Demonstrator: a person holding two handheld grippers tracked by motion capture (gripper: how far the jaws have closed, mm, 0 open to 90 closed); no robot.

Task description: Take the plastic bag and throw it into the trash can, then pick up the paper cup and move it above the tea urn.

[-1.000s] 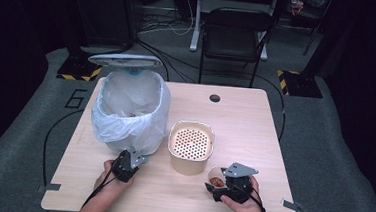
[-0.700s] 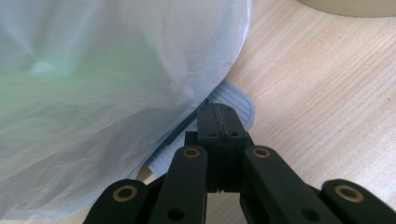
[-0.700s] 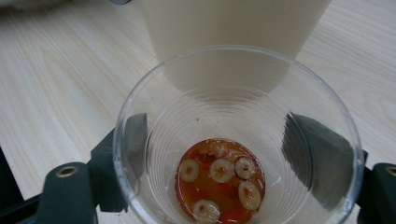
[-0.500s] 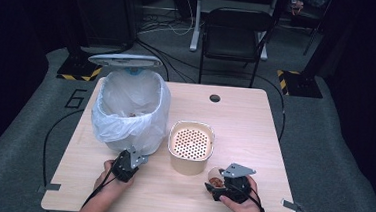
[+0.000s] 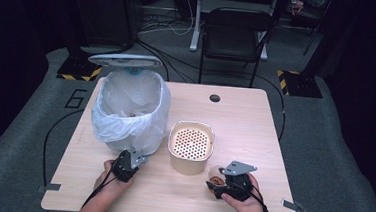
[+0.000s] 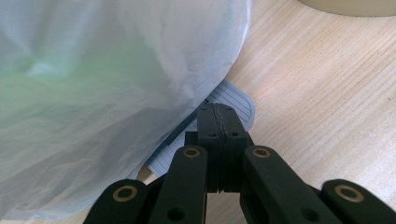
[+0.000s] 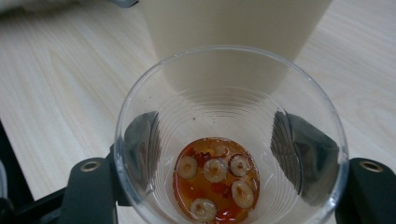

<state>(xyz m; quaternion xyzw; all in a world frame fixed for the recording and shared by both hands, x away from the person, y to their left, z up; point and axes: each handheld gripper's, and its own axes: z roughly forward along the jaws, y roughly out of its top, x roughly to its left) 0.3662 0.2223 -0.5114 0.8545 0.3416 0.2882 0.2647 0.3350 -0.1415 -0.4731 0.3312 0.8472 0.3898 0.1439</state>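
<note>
Nothing moved since earlier frames. Right claw (image 5: 219,182) grips cup (image 7: 229,140) beside strainer (image 5: 190,146), ready for pouring. Left claw (image 6: 218,122), closed empty, presses bin pedal (image 6: 231,105), lid up.

A large white numeral "6" (image 5: 77,99) is painted on the grey carpeted floor (image 5: 18,139), just left of the light wooden surface (image 5: 255,125) in the high view. Beside it, at the floor's far edge, lies a yellow-and-black hazard-striped marking (image 5: 78,73). No other lettering can be read.
</note>
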